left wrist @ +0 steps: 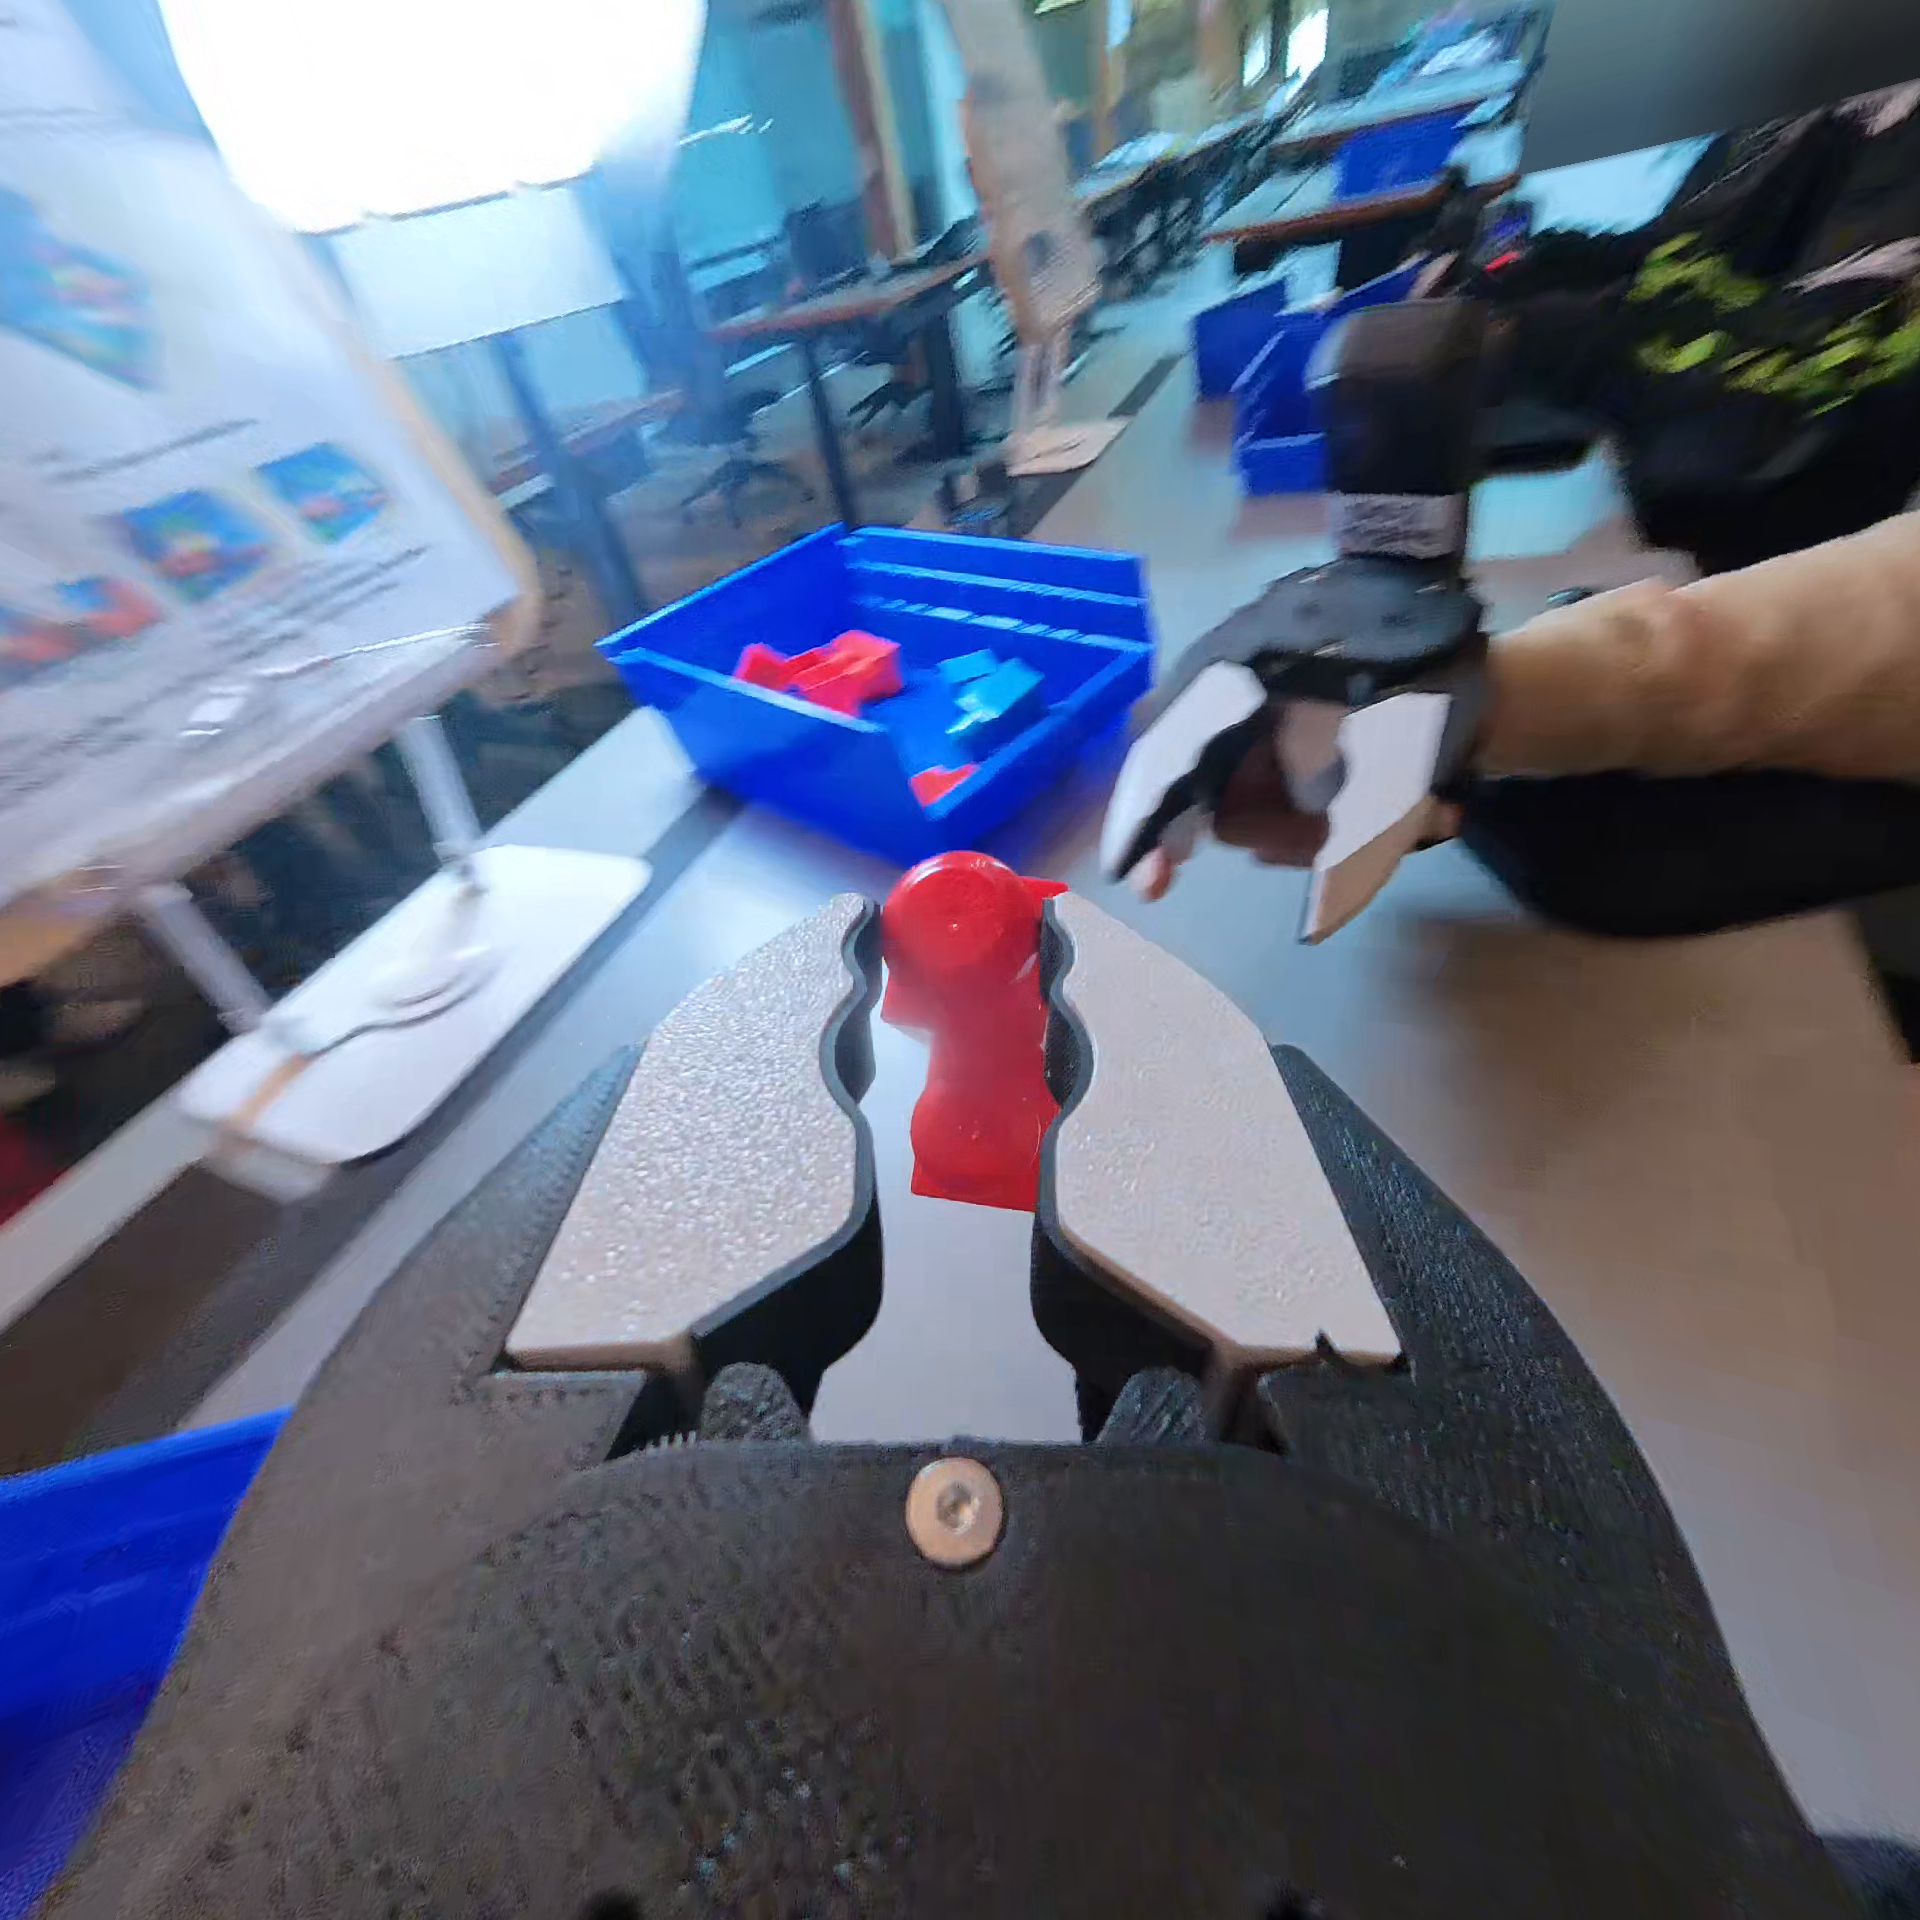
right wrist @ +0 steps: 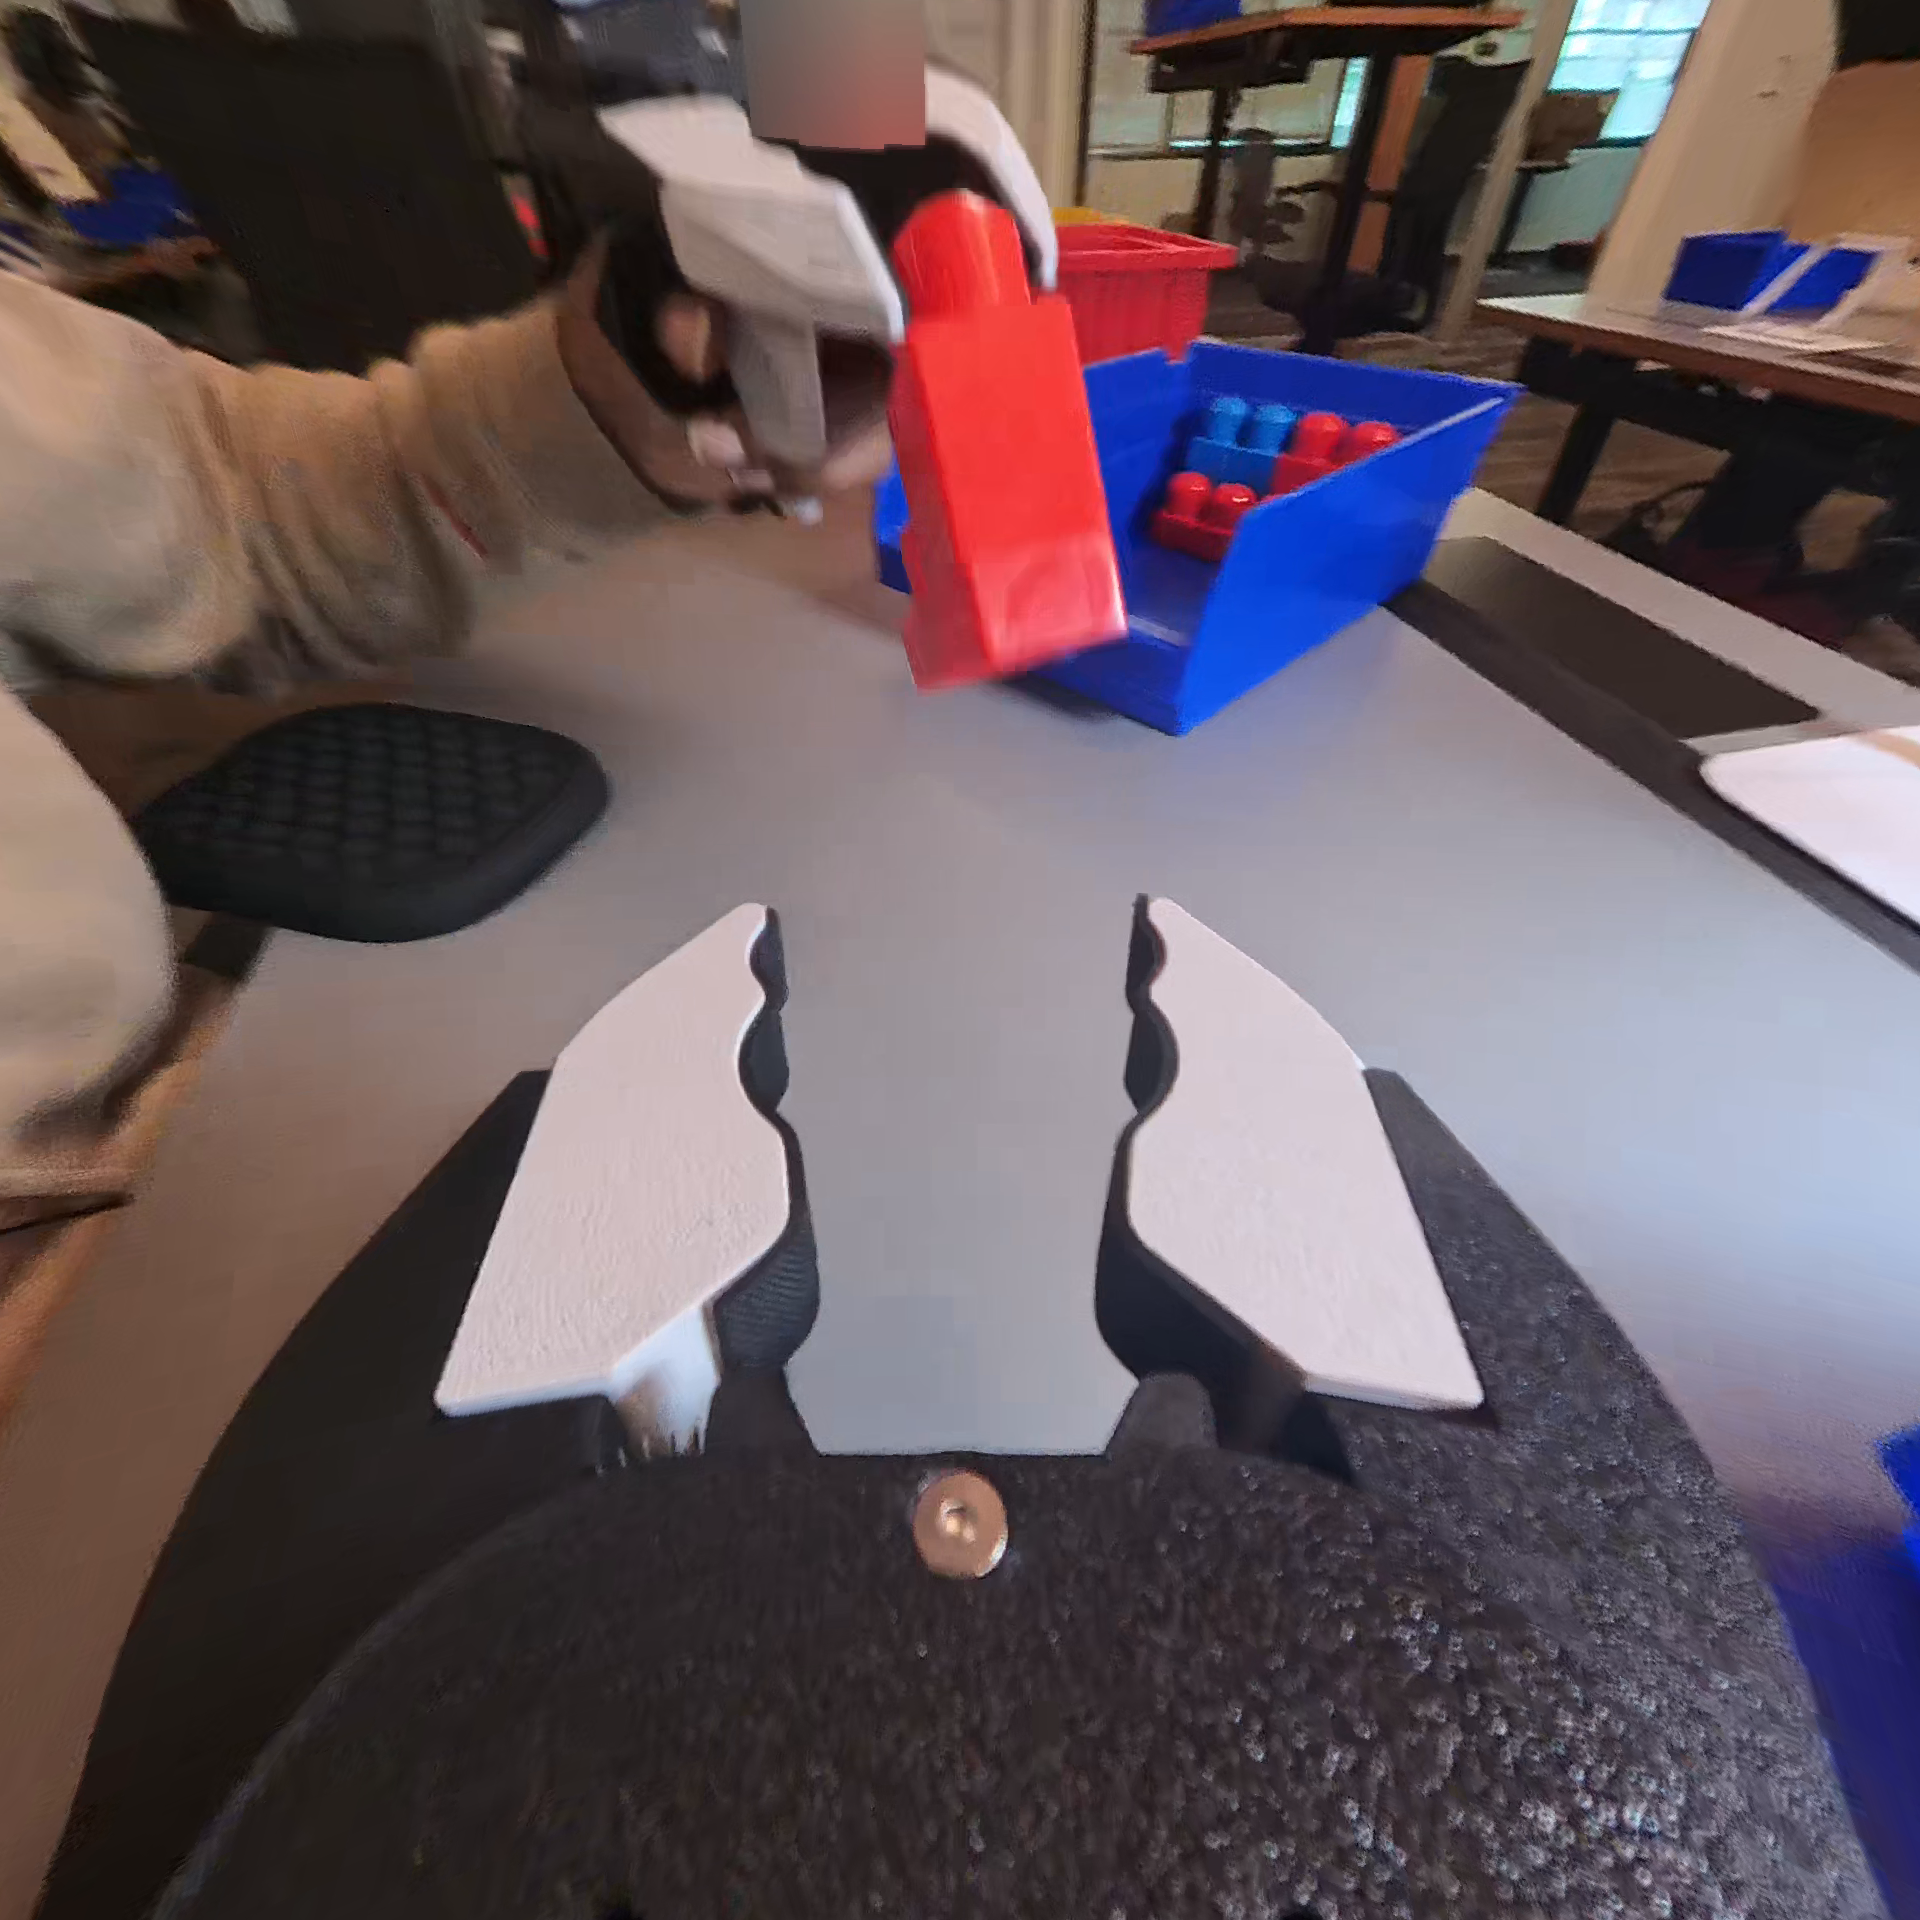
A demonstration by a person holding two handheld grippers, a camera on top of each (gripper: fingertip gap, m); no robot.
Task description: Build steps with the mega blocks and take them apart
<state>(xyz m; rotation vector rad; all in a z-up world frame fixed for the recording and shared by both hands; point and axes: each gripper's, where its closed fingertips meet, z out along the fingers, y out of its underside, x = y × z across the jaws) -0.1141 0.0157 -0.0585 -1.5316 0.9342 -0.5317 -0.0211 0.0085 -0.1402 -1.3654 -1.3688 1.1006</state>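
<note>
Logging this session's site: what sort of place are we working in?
Probably a lab or shared workshop, not a home: rows of wooden-topped desks with office chairs, several blue plastic storage bins on tables, and an illustrated instruction sheet on a white stand beside the grey worktable.

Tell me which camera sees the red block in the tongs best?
The right wrist view: the whole red block hangs in the air from the left tongs. The left wrist view shows only its studded top between those tongs' fingers.

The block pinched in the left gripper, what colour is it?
Plain red. The block shows best in the right wrist view, held above the table by the left gripper.
</note>
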